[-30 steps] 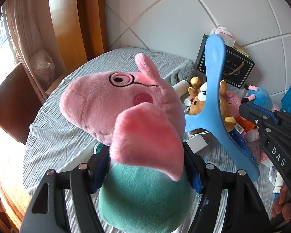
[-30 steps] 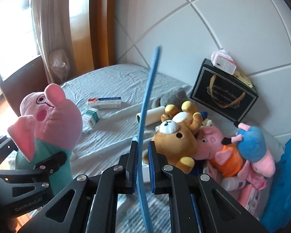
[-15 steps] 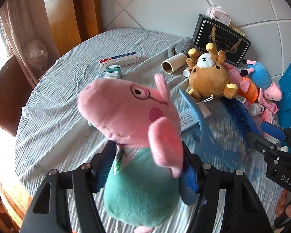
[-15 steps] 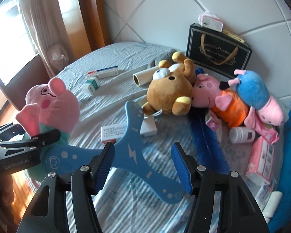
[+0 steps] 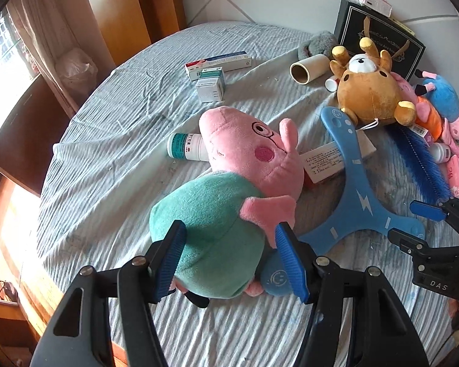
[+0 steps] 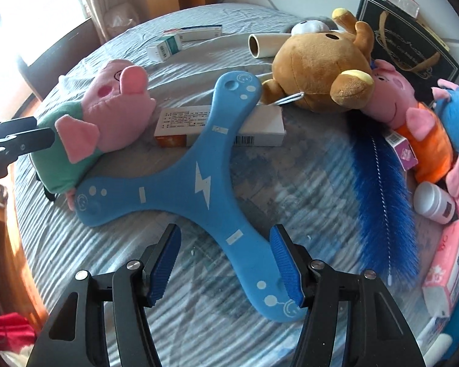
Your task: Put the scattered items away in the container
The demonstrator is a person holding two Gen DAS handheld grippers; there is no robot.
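Pig plush (image 5: pixel 229 183) in green lies on the grey bedspread (image 5: pixel 107 159), left gripper (image 5: pixel 229 257) clamping its body; blue boomerang (image 6: pixel 180 180) lies at its 3 o'clock, flat, released, between the parted jaws of the right gripper (image 6: pixel 226 263).

Both wrist views overlook cluttered bed (image 5: pixel 113 140).

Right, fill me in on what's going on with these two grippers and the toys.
A person is working a handheld gripper in each hand over a cloth-covered surface strewn with toys and boxes. The left gripper straddles the green body of the pig plush, which lies on the cloth; its jaws have just been opening, and whether the pads press on it is unclear. The right gripper has just been opening too, pads clear of the blue boomerang, which lies flat with one arm between them.
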